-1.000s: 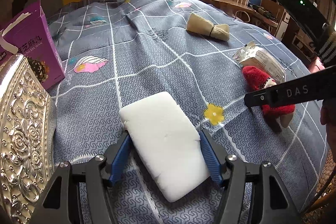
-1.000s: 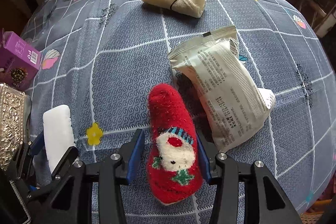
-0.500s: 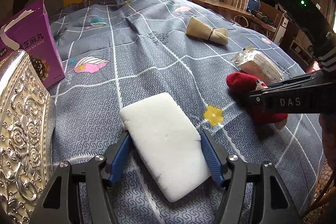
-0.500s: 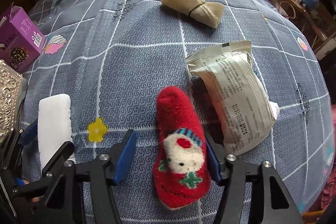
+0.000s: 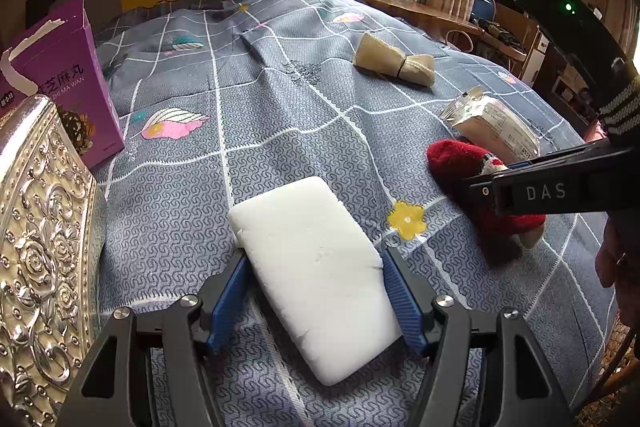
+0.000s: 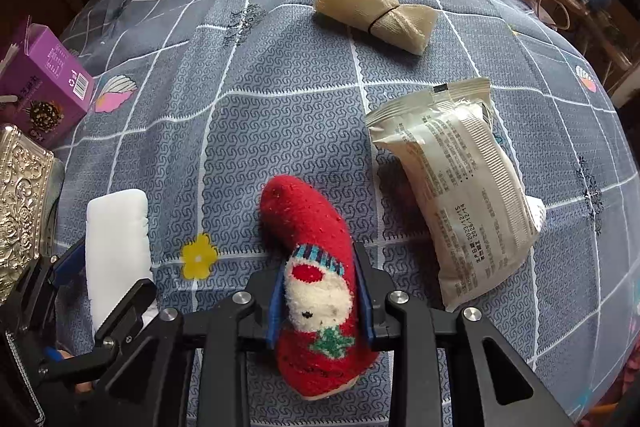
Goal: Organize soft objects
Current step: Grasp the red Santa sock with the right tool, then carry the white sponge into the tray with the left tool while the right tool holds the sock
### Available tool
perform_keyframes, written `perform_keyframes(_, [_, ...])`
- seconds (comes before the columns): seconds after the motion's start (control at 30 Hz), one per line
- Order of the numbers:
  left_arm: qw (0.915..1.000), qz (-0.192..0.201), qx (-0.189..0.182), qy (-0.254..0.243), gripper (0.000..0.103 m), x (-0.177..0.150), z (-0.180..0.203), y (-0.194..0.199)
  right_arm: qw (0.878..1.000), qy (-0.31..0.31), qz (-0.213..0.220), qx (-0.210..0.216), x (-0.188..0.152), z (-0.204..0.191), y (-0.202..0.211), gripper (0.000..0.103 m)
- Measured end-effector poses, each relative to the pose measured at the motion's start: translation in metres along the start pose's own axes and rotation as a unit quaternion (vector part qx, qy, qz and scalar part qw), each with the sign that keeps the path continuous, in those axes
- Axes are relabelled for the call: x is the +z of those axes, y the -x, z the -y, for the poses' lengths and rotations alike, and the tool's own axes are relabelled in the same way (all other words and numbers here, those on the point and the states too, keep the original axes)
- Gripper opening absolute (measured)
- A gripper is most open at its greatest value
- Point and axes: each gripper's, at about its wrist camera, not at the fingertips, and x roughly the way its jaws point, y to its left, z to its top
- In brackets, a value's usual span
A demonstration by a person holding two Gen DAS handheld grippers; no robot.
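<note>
Right gripper (image 6: 320,301) has just squeezed its jaws onto the red Santa sock (image 6: 316,279). Left gripper (image 5: 314,301) pinches the white sponge (image 5: 312,267), at the sock's 9 o'clock on the bed quilt (image 5: 280,115).

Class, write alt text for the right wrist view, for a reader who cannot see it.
The right gripper, its jaws having just been closing, squeezes a red Santa sock on a grey patterned bedspread. A cream sealed packet lies to its right, a tan tied cloth roll beyond, and a white foam block sits in the left gripper.
</note>
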Motion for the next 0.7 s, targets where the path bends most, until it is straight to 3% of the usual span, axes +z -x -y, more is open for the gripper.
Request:
perform_keyframes(0.17, [0.9998,-0.021,0.004,-0.002,0.062,0.008,0.003,-0.001,1.000,0.011,0.001,-0.008,0.001,-0.008,-0.002,0.030])
perform_keyframes(0.33, [0.9989,-0.045,0.008,0.005,0.059,0.039,0.005,0.002,1.000,0.022,0.002,-0.013,0.001,-0.013,0.001,0.030])
perform_keyframes(0.57, [0.9984,-0.036,0.016,0.042,0.059,0.122,-0.012,0.015,0.999,0.040,0.009,-0.024,-0.004,-0.024,0.001,0.031])
perform_keyframes(0.7, [0.9972,-0.030,0.033,0.060,0.059,0.173,-0.041,0.019,0.999,0.046,0.010,-0.027,-0.005,-0.029,0.003,0.031])
